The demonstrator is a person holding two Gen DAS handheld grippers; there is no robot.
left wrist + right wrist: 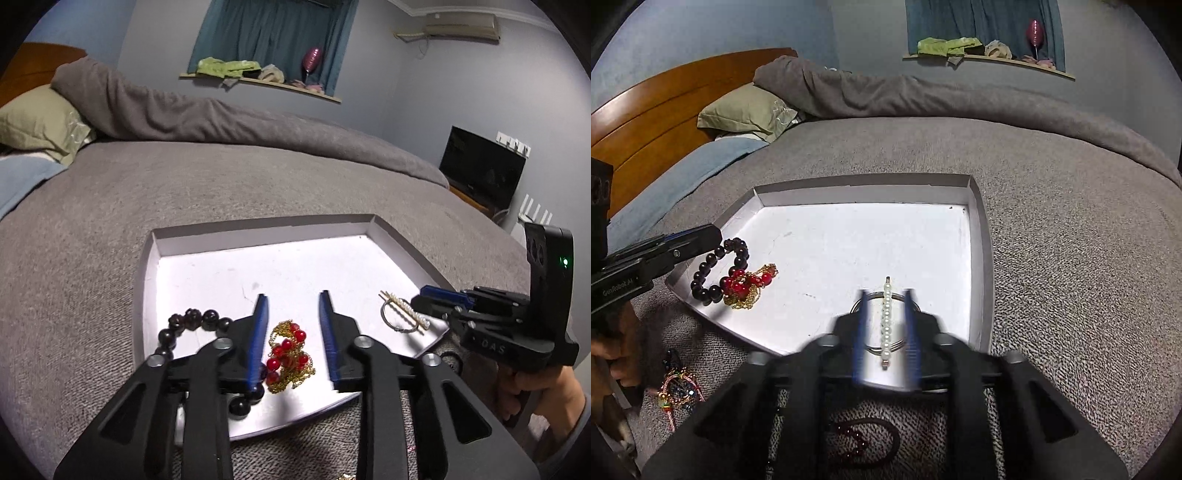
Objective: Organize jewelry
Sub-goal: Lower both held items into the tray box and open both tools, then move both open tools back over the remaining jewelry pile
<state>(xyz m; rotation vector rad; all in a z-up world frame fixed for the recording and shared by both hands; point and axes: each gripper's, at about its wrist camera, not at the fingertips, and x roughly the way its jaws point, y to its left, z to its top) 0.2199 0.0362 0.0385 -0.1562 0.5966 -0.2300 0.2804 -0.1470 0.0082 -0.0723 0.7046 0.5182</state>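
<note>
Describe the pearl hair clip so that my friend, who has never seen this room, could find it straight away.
On the grey bed lies a shallow white tray. Near the tray's front right corner, a straight bar of small white pearls, the hair clip, rests across a thin silver ring, between the open fingers of the right gripper. The other pieces in the tray are dark or red beads.
</note>
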